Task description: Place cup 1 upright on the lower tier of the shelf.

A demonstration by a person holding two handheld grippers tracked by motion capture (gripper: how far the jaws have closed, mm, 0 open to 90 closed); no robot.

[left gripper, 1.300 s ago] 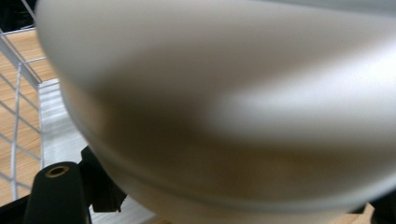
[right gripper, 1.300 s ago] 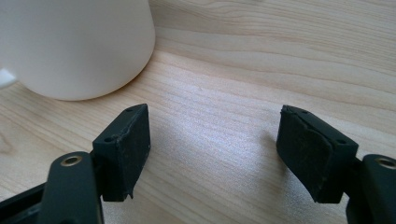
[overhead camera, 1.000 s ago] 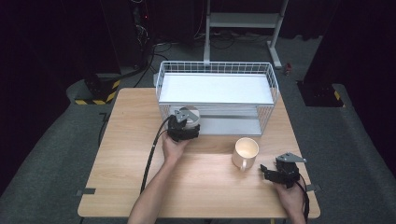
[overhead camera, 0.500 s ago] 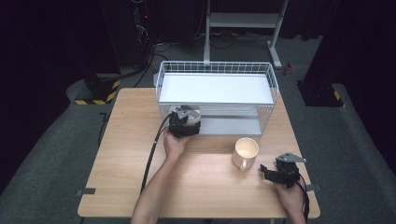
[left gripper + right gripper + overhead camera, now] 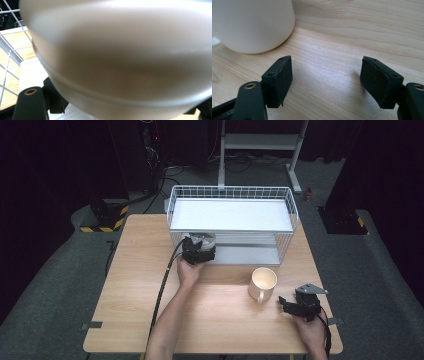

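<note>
My left tool (image 5: pixel 199 251) is up by the front of the white wire basket (image 5: pixel 290 205), which stands at the far edge of the desk (image 5: pixel 130 285), near the middle. The left tool grips a pale bowl (image 5: pixel 205 240) by its rim. In the left gripper view the bowl (image 5: pixel 120 57) is very close and blurry, so I cannot make out much of it there. I can see one black jaw at the bottom left, tucked just under the bowl. Past the bowl I see thin white wires of the basket (image 5: pixel 7 50) and a white shelf (image 5: pixel 30 72) low inside it. My left hand (image 5: pixel 189 272) is behind the tool, and my arm comes in from the near edge of the desk. My right tool (image 5: pixel 300 306) sits low near the near right corner of the desk. Its jaws stand apart, with bare wood between them, and they grip nothing. A cream mug (image 5: pixel 262 283) stands upright on the desk just beside the right tool, on the side toward the middle of the desk. In the right gripper view the mug (image 5: pixel 252 25) is ahead of my left jaw and does not touch it.
</note>
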